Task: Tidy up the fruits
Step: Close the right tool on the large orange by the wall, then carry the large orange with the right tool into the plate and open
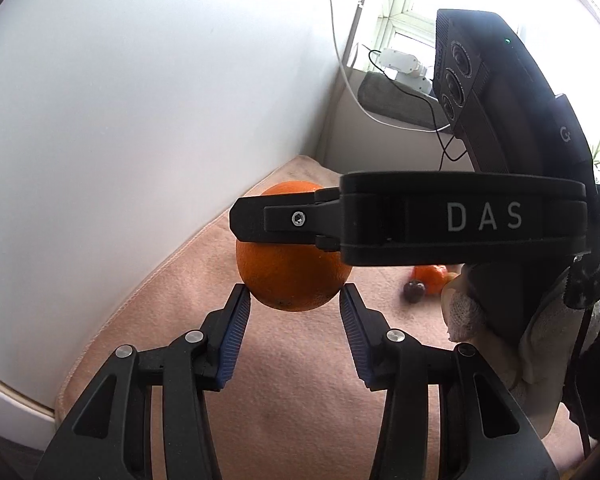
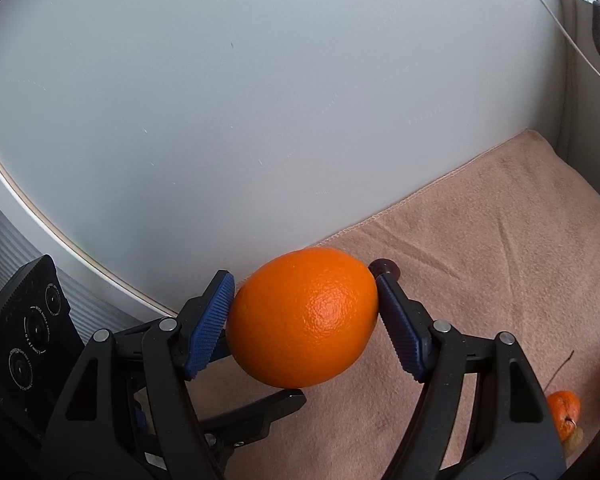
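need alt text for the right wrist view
The right hand-held gripper clamps a large orange between its blue pads, held above a pink towel beside a white wall. A small tangerine lies on the towel at the lower right.

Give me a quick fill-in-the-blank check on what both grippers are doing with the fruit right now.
1. The right gripper is shut on a large ____.
2. The left gripper holds ____.
3. The cloth under the fruit is coloured ____.
4. In the right wrist view, a small mandarin lies on the cloth near the lower ____ edge.

Missing words: orange; nothing; pink; right
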`<state>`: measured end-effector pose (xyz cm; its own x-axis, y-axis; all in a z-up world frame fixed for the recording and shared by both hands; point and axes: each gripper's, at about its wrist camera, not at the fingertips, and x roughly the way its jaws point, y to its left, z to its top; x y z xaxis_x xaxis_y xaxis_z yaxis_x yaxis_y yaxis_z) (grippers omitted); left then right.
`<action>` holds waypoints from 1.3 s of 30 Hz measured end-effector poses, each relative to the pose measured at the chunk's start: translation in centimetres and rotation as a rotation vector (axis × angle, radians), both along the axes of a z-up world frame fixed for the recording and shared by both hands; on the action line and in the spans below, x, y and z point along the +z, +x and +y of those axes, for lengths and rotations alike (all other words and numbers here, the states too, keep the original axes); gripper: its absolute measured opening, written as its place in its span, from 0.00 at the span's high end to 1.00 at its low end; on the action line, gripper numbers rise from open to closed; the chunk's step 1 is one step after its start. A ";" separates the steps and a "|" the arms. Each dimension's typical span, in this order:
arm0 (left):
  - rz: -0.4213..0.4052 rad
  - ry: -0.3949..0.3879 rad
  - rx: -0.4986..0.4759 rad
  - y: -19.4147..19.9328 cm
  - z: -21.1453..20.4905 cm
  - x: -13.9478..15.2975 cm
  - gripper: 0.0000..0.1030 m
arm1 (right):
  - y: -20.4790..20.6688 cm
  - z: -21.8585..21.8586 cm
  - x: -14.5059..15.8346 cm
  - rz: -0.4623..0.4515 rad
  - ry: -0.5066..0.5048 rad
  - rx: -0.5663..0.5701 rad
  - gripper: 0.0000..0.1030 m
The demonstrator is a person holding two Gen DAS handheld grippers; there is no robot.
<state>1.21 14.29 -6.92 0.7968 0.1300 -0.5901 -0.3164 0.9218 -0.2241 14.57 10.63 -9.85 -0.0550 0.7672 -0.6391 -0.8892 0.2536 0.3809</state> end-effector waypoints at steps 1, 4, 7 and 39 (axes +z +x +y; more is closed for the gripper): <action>-0.006 0.002 -0.009 0.1 -0.5 0.2 0.56 | 0.0 -0.7 0.2 -0.004 0.004 -0.011 0.27; -0.022 0.009 -0.043 0.3 -2.0 1.2 0.56 | 0.4 -2.8 0.9 -0.017 0.017 -0.048 0.27; -0.037 0.018 -0.084 0.9 -4.0 1.9 0.56 | 0.6 -5.2 1.4 -0.024 0.030 -0.089 0.27; -0.043 -0.013 -0.576 15.3 -24.2 3.4 0.56 | 12.3 -32.3 6.5 0.028 0.120 -0.610 0.27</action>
<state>16.47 -9.94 -3.49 0.7601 -0.3394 -0.5541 0.2458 0.9395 -0.2384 26.83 -21.68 -3.39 0.4000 0.7323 -0.5512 -0.5869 0.6666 0.4596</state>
